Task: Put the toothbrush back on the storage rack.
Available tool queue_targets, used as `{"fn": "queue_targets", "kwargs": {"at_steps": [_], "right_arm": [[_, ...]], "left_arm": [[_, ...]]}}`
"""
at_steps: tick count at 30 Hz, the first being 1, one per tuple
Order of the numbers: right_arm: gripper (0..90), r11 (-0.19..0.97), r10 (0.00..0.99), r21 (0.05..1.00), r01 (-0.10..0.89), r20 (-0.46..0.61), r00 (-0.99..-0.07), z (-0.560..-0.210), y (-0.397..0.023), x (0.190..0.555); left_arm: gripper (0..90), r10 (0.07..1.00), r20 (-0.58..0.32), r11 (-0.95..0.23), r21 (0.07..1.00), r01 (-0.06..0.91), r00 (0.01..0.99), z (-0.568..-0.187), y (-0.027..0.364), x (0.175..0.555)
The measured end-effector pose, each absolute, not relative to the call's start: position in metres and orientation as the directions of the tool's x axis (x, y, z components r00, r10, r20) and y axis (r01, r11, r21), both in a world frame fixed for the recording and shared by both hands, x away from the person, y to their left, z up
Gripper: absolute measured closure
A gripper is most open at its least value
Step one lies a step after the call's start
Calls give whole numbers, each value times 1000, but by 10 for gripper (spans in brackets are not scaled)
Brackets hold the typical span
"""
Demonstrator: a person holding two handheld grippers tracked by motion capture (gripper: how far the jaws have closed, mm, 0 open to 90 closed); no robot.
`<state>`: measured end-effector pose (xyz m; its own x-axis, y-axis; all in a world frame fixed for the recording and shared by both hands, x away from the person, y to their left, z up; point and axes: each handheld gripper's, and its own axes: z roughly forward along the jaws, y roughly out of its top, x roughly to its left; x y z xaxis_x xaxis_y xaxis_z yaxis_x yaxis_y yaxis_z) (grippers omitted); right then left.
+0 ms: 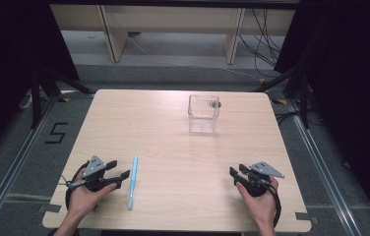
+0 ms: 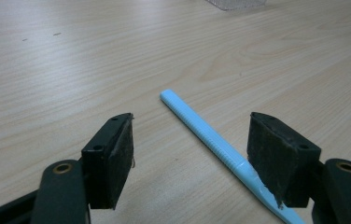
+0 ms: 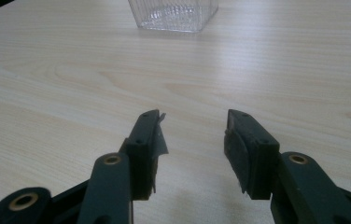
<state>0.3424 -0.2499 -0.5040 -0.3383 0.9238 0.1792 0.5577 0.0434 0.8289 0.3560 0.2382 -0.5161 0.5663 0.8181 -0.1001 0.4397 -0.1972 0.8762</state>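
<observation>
1. Left tongs [image 1: 123,169]: held low over the near left part of the table [image 1: 173,147]; jaws apart, nothing clamped.
2. Blue pen [image 1: 133,182]: flat on the table, just beside the left tongs. In the left gripper view the blue pen [image 2: 211,140] runs between the spread jaws, close against the right-hand one; contact cannot be told.
3. Right tongs [image 1: 237,172]: near right part of the table, jaws apart, bare wood between them.
4. Clear square container [image 1: 203,113]: upright, far centre-right, well apart from both tongs.
</observation>
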Motion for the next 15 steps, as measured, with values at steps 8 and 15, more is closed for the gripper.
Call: {"fn": "queue_targets", "kwargs": {"at_steps": [8,15], "right_arm": [[543,108,938,821,561,103,-331,-502,-254,345],[543,67,950,774,630,143,-277,-497,-253,341]], "left_arm": [[336,820,-130,-197,850,488,558,-511,232,360],[341,821,-160,-203,815,543,547,-506,228,363]]}}
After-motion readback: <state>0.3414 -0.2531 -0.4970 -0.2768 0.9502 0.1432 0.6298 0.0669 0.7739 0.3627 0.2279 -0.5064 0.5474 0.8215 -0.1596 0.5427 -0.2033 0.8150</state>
